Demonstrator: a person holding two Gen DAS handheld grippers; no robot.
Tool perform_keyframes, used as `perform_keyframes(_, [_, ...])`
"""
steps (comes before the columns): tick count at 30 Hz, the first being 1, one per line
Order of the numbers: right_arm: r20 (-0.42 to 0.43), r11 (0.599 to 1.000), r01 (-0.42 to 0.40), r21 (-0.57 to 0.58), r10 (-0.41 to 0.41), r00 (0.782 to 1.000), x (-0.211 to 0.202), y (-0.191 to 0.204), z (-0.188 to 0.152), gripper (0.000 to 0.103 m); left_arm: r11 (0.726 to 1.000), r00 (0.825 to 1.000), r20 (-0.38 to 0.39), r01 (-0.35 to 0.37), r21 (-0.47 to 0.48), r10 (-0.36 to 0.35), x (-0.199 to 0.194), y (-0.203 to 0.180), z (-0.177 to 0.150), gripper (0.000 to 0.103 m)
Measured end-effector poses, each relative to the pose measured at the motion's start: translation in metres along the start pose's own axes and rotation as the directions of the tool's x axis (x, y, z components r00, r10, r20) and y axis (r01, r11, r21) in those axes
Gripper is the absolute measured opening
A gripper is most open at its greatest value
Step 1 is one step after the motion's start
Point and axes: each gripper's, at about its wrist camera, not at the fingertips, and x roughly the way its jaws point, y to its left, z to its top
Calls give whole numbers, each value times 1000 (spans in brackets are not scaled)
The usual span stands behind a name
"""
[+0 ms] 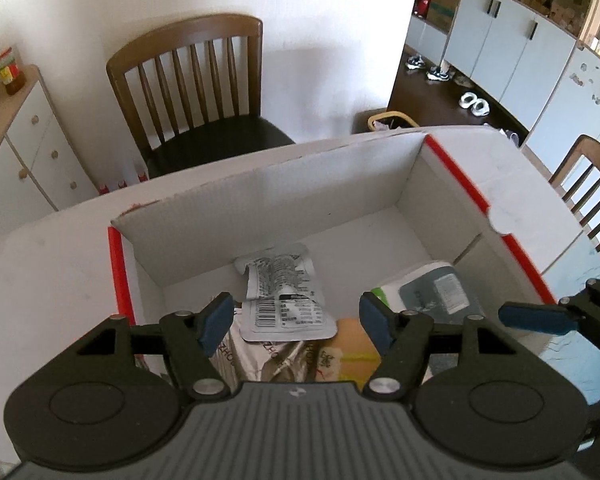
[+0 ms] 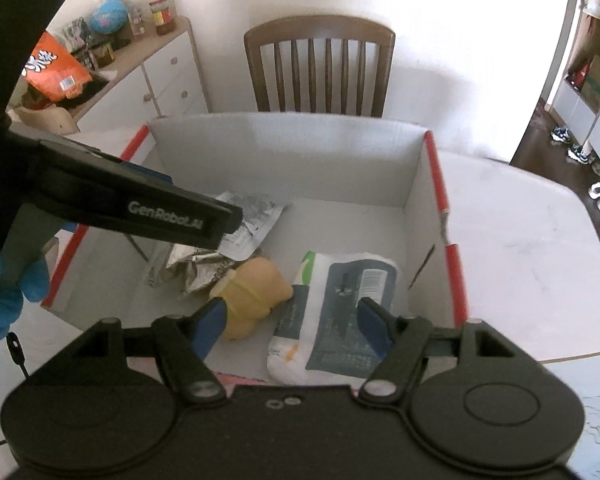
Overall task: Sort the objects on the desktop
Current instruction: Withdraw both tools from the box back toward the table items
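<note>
A white cardboard box with red edges (image 1: 118, 268) (image 2: 440, 184) lies open on the table. Inside it are a silver sachet with a barcode (image 1: 284, 300) (image 2: 252, 216), a crumpled foil packet (image 2: 196, 268), a yellow plush toy (image 2: 248, 292) and a tissue pack (image 1: 432, 288) (image 2: 340, 312). My left gripper (image 1: 296, 320) hangs open above the sachet, nothing between its blue pads. My right gripper (image 2: 290, 320) hangs open above the tissue pack and the toy, also holding nothing. One of its blue pads (image 1: 536, 318) shows at the right of the left wrist view.
A wooden chair (image 1: 192, 92) (image 2: 320, 68) stands behind the table. A white cabinet (image 2: 160, 76) with an orange snack bag (image 2: 56, 68) is at the left. A hand in a blue glove (image 2: 4, 292) holds the left gripper's black side bar (image 2: 140, 204). Another chair (image 1: 592, 188) stands at the right.
</note>
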Motion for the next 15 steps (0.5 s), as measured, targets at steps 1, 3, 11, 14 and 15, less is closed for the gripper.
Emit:
perform_keyframes(1, [8,1000,3,1,-3,1000,-5,-1,0,71,1000,1000,6,-2,3,2,-5,-2,1,68])
perform_keyframes(3, [20,1000,1,7,-1,1000,-14,-2,1,71,1000,1000,14,0,14,0,-15,-6,-1,68])
perform_keyframes(11, [69,1000,1,8,-2,998,-52,-7,-5,71,999,999,50,-20,32,18,-58,-20,-12,68])
perform_keyframes(14, [85,1000,1,7,-2,996,-65,-8,-9,71,999,998,65,-30,31,27,-72,-23,-18,68])
perform_keyframes(15, [89,1000,1,8,-2,996,-69,-8,-10,71,999,997,69,-31,31,29,-77,-25,-19,68])
